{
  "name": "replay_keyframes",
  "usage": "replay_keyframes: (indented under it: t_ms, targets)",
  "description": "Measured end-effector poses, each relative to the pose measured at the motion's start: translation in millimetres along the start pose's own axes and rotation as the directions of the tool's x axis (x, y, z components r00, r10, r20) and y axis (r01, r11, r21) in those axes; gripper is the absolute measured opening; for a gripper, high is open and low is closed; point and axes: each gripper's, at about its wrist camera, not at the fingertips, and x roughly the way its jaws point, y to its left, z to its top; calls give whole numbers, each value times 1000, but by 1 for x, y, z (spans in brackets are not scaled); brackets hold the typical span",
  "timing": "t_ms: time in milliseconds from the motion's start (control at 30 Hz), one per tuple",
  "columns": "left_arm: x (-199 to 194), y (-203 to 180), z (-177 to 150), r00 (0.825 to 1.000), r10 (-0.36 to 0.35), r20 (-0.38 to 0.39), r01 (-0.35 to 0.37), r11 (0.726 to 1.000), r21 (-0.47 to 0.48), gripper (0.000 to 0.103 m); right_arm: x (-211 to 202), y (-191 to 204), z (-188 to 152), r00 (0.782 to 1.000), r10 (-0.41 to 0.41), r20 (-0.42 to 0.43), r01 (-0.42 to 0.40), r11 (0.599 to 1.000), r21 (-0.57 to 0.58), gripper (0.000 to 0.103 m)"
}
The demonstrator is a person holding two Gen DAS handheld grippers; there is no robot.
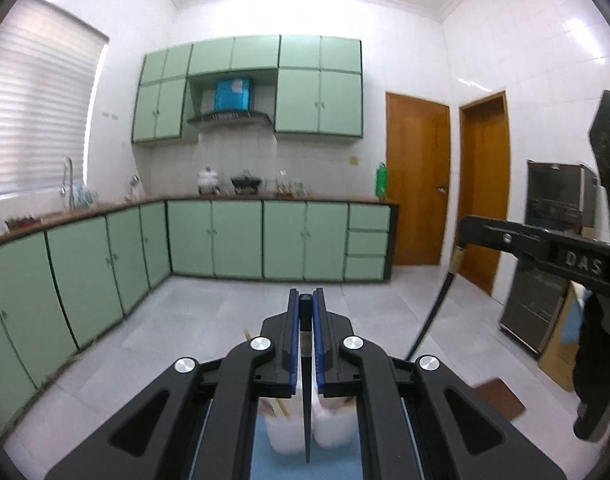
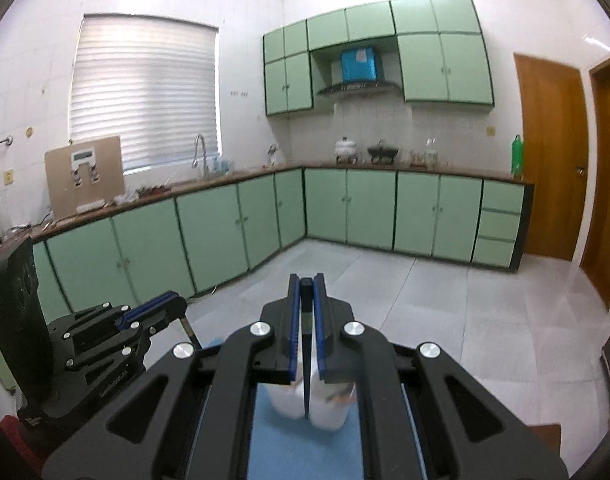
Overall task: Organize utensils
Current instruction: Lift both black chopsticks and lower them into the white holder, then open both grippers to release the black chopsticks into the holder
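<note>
My left gripper [image 1: 305, 300] is shut on a thin black chopstick [image 1: 307, 400] that hangs down between its blue pads. My right gripper [image 2: 306, 280] is likewise shut on a black chopstick [image 2: 306, 380]. Both are lifted above two white cups [image 1: 289, 432] [image 2: 329, 412] that stand side by side on a blue mat [image 1: 265, 464]. Pale wooden sticks [image 1: 281, 408] poke out of the left cup. In the left wrist view the right gripper [image 1: 463, 236] enters from the right, its chopstick [image 1: 433, 312] dangling. In the right wrist view the left gripper [image 2: 179, 304] is at lower left.
Green base cabinets [image 1: 233, 236] and a brown counter line the far and left walls, with a sink tap [image 2: 201, 152] under the window. Two wooden doors [image 1: 417, 180] are at right, and a dark appliance cabinet [image 1: 545, 248] stands beside them. Grey floor tiles lie beyond the mat.
</note>
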Motion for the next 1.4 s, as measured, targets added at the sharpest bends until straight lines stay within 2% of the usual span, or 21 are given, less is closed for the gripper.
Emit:
replay_keyframes:
  t_ms: [167,333,467,600,667,700,767,800,900,967,1067,1233,1400]
  targets:
    - [35,-1,16,999,24,37,-24,1000,-2,6,34,-18,10,998,-44,41,44,999,18,6]
    - [78,0,0,999,45,18,-45,999,-14,6,79,-33,-11,999,-50,5,50,997,55,6]
    - [104,2,-22,998,44,-39,-45,999,-21,6,106,-42,-36,998,-48,-44,52,995,91,6]
    - [124,9,-44,991,22,-135,-28,999,-45,7,133,-43,-61,988,-37,-147,53,993,109,7]
    - [126,12,-51,988,28,-151,-36,998,-52,7,139,-45,-69,983,-27,-181,51,991,127,12]
    - [123,13,-54,987,28,-155,-37,998,-55,7,138,-44,-71,983,-27,-182,52,990,132,12]
    - [119,14,-55,987,27,-157,-36,998,-52,12,133,-42,-72,984,-32,-178,56,990,132,22]
    - [115,13,-55,988,29,-153,-37,998,-46,14,128,-42,-71,984,-48,-172,70,990,124,24]
    - [101,13,-52,988,42,-148,-48,998,-37,23,112,-39,-71,986,-75,-152,92,990,111,31]
    - [89,14,-51,989,43,-138,-49,998,-41,30,96,-38,-72,986,-99,-132,112,989,99,40]
    - [64,13,-55,989,57,-137,-64,997,-43,38,76,-42,-79,987,-111,-118,122,988,94,46]
    - [30,10,-75,984,71,-161,-79,996,-42,47,33,-33,-108,986,-130,-104,138,988,76,59]
    - [-4,3,-106,974,65,-216,-76,996,-41,53,1,-22,-148,982,-132,-133,143,987,78,69]
